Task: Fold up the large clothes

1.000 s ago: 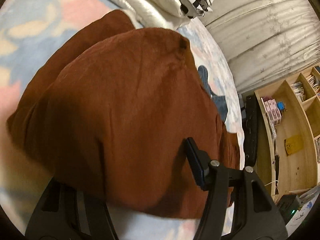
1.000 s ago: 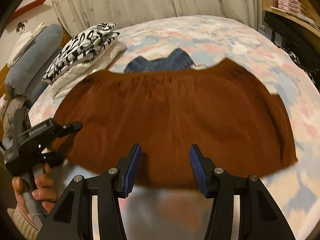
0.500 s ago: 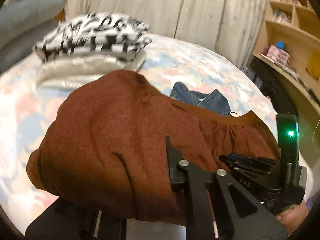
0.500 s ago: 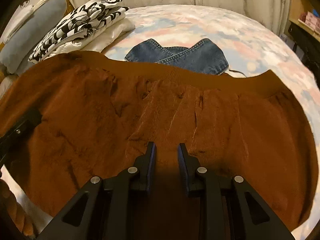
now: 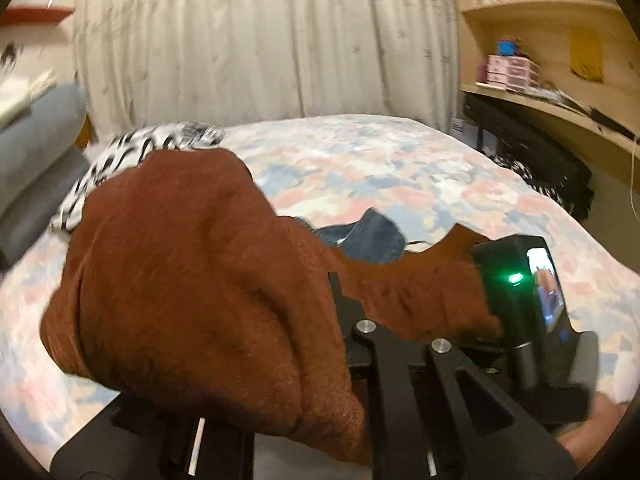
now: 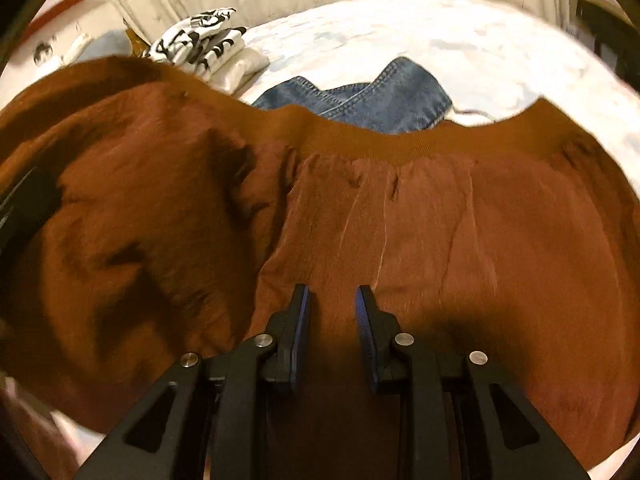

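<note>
**Rust garment bunched over the left gripper, right gripper over the spread half**

Nearest the left wrist camera, the left gripper is sitting buried under a thick bunch of the rust-brown garment. Only its right finger is showing, a black bar running up into the cloth; the other finger is hidden beneath the folds, so whether the jaws are clamping the fabric or standing apart cannot be told. The bunched cloth is draping over the gripper body and hanging above the bed.

Just beside it, to the right, the body of the right gripper is appearing in the left wrist view, black with a green light glowing on its side.

In the right wrist view, the right gripper is hovering low over the flat part of the rust-brown garment, its blue-padded fingers standing a narrow gap apart with bare cloth showing between them; they are not pinching anything. To its left, the garment is rising in a shadowed mound, while to the right it is lying spread on the bed, its ribbed hem running across the far edge.

Just past that hem, a blue denim piece is lying partly tucked under the garment. Farther back and left, a black-and-white patterned stack is resting on the pastel bedspread. Beyond the bed, a pale curtain is hanging, with wooden shelves standing to its right.
</note>
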Available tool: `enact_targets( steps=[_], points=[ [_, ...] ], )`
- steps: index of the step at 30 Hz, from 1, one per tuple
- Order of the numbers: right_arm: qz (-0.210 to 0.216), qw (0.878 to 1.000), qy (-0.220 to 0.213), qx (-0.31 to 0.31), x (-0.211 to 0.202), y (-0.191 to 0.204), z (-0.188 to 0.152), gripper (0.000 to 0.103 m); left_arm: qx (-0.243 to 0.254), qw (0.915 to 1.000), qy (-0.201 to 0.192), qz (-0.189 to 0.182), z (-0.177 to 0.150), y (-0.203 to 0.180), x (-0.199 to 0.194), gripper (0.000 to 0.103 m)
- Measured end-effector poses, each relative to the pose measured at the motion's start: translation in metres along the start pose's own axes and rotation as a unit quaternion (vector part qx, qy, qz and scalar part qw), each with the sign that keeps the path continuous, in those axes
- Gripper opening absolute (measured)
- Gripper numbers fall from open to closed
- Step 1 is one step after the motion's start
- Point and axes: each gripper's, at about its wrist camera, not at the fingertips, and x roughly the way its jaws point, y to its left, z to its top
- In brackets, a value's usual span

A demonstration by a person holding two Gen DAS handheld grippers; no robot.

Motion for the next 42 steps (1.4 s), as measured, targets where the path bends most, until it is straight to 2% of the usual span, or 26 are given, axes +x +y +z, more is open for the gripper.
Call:
enact_targets(
  steps=[3, 7, 12, 15, 17, 19, 21, 23, 26, 29, 31, 34, 38, 42],
  points=[
    [0.007, 0.999, -0.022, 0.024, -0.04, -0.027, -0.009, 0.025, 0.021, 0.9997, -0.004, -0.011, 0.01, -0.028, -0.002, 0.01],
    [-0.044, 0.993, -0.089, 0.064, -0.107, -0.084, -0.02, 0.025, 0.054, 0.9978, -0.011, -0.036, 0.017, -0.085, 0.0, 0.01],
    [-0.118, 0.973, -0.149, 0.129, -0.17, -0.157, -0.042, 0.024, 0.094, 0.9919, -0.002, -0.085, 0.01, -0.163, 0.011, 0.009],
    [-0.146, 0.965, -0.153, 0.157, -0.183, -0.19, -0.057, 0.024, 0.148, 0.9827, 0.04, -0.104, -0.015, -0.219, 0.035, 0.01],
    [-0.154, 0.963, -0.142, 0.172, -0.181, -0.204, -0.067, 0.024, 0.205, 0.9714, 0.078, -0.091, -0.046, -0.257, 0.056, 0.012],
    [-0.15, 0.963, -0.128, 0.185, -0.178, -0.215, -0.079, 0.024, 0.238, 0.9646, 0.087, -0.071, -0.064, -0.274, 0.062, 0.013],
    [-0.143, 0.964, -0.125, 0.188, -0.178, -0.219, -0.089, 0.024, 0.246, 0.9638, 0.077, -0.068, -0.067, -0.277, 0.058, 0.021],
    [-0.14, 0.964, -0.132, 0.184, -0.18, -0.217, -0.092, 0.024, 0.229, 0.9648, 0.086, -0.095, -0.062, -0.273, 0.056, 0.043],
    [-0.14, 0.963, -0.146, 0.179, -0.188, -0.218, -0.095, 0.029, 0.193, 0.9665, 0.11, -0.128, -0.05, -0.26, 0.052, 0.054],
    [-0.148, 0.961, -0.164, 0.167, -0.197, -0.215, -0.093, 0.038, 0.169, 0.9668, 0.12, -0.149, -0.034, -0.246, 0.042, 0.06],
    [-0.151, 0.96, -0.171, 0.159, -0.206, -0.21, -0.092, 0.038, 0.152, 0.9678, 0.125, -0.157, -0.021, -0.236, 0.036, 0.064],
    [-0.154, 0.96, -0.18, 0.148, -0.218, -0.197, -0.092, 0.038, 0.125, 0.9676, 0.134, -0.173, -0.013, -0.218, 0.022, 0.064],
    [-0.158, 0.96, -0.189, 0.132, -0.233, -0.177, -0.091, 0.038, 0.103, 0.9697, 0.137, -0.174, -0.001, -0.198, 0.0, 0.064],
    [-0.158, 0.962, -0.19, 0.115, -0.246, -0.156, -0.093, 0.038, 0.072, 0.9754, 0.132, -0.162, 0.008, -0.168, -0.017, 0.064]
  ],
)
